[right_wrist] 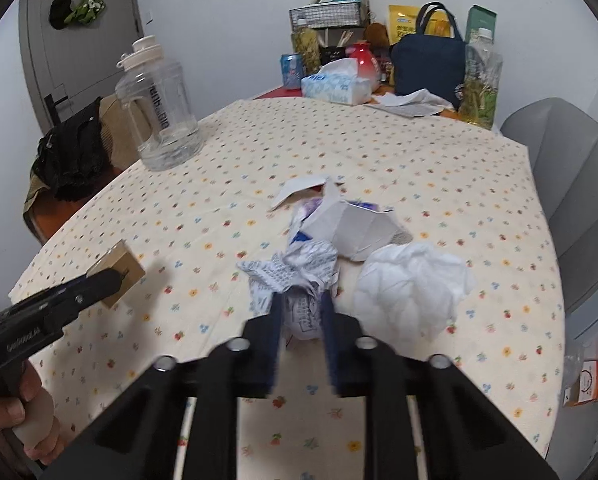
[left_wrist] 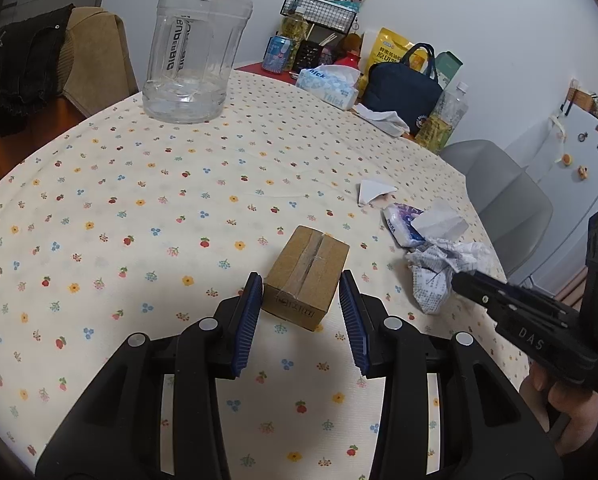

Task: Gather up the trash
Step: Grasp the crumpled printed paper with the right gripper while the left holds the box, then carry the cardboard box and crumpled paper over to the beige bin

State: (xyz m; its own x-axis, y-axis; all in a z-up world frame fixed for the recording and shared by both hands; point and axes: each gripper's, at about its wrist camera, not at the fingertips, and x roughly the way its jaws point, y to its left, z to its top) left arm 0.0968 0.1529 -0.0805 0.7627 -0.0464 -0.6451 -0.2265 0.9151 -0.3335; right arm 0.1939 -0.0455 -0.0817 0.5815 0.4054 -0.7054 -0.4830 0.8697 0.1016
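Left wrist view: the right gripper (left_wrist: 465, 282) comes in from the right side, and its tips are hidden against the printed paper ball (left_wrist: 439, 280), so its grip is hard to judge here. The picture cuts off the hand (left_wrist: 559, 396) under it. The left gripper (left_wrist: 301, 300) has its 2 blue pads on either side of a small brown box (left_wrist: 305, 276). The left pad touches the box, but I cannot tell if the right pad does (a thin gap seems to show). The box is taped on top and sits on the flowered cloth (left_wrist: 139, 200). There is lots of bare cloth up to the big clear jug (left_wrist: 195, 52).

Right wrist view: the right gripper (right_wrist: 303, 312) is clenched on the printed paper ball (right_wrist: 299, 276), which bulges between the pads. Its writing is too small to read. Just right of it lies a white tissue wad (right_wrist: 411, 284), and behind it a folded white carton (right_wrist: 359, 232). The pile is near the table's right edge, beside a grey chair (right_wrist: 571, 200). The left gripper (right_wrist: 115, 276) hides part of the box (right_wrist: 117, 266).
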